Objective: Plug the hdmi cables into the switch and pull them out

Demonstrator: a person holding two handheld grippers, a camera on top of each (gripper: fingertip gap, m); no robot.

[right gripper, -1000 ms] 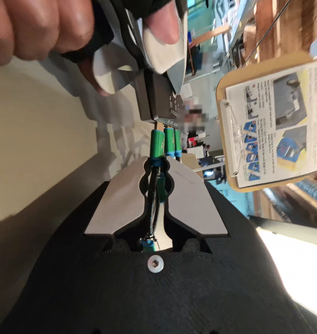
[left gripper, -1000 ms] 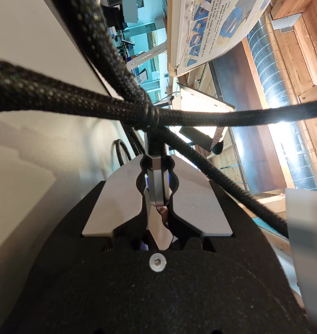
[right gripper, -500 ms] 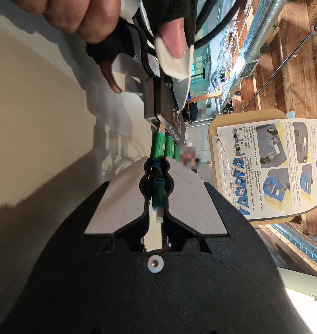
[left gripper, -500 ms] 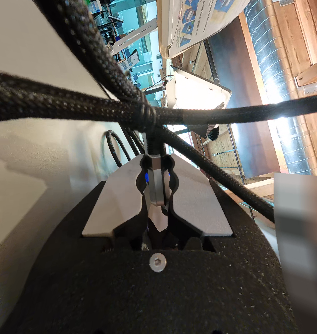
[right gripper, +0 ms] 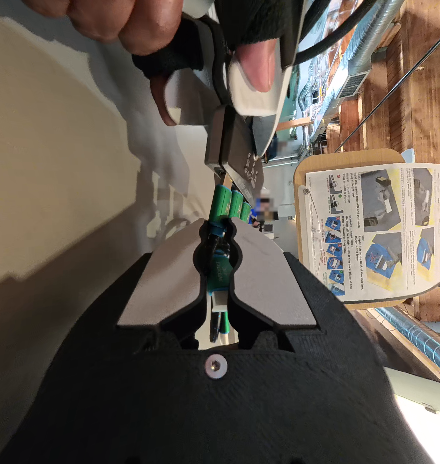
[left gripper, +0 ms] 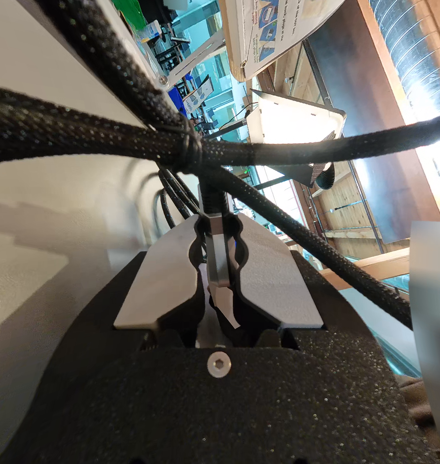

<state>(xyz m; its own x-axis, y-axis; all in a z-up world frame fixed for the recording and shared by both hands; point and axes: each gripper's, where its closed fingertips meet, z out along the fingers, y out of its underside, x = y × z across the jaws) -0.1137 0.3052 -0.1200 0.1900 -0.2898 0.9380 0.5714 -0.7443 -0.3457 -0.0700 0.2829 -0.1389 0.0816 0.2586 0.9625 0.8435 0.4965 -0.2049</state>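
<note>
In the right wrist view my left gripper (right gripper: 229, 120) comes in from the top, shut on the dark grey HDMI switch (right gripper: 236, 145). Three green HDMI plugs (right gripper: 235, 207) sit side by side at the switch's lower edge. A strip of metal tip shows above the nearest plug (right gripper: 220, 206). My right gripper (right gripper: 217, 223) is shut on that plug's blue rear collar and cable. Another green plug (right gripper: 219, 272) shows through the gap behind the fingers. In the left wrist view my left gripper (left gripper: 216, 221) pinches the switch (left gripper: 217, 256) edge-on, with thick black braided cables (left gripper: 88, 135) crossing just ahead.
A person's hand (right gripper: 113, 25) holds the left gripper. A wooden clipboard with a printed sheet (right gripper: 364, 226) stands to the right and also shows in the left wrist view (left gripper: 276, 32). The beige table (right gripper: 50, 150) lies on the left. Thin black cables (left gripper: 168, 200) loop beyond the switch. Spacing between my two grippers at the tips: around 6 centimetres.
Both views have swung and tilted as the grippers moved. The switch and plugs now sit closer and more slanted in the right view. Both grasps are unchanged.
</note>
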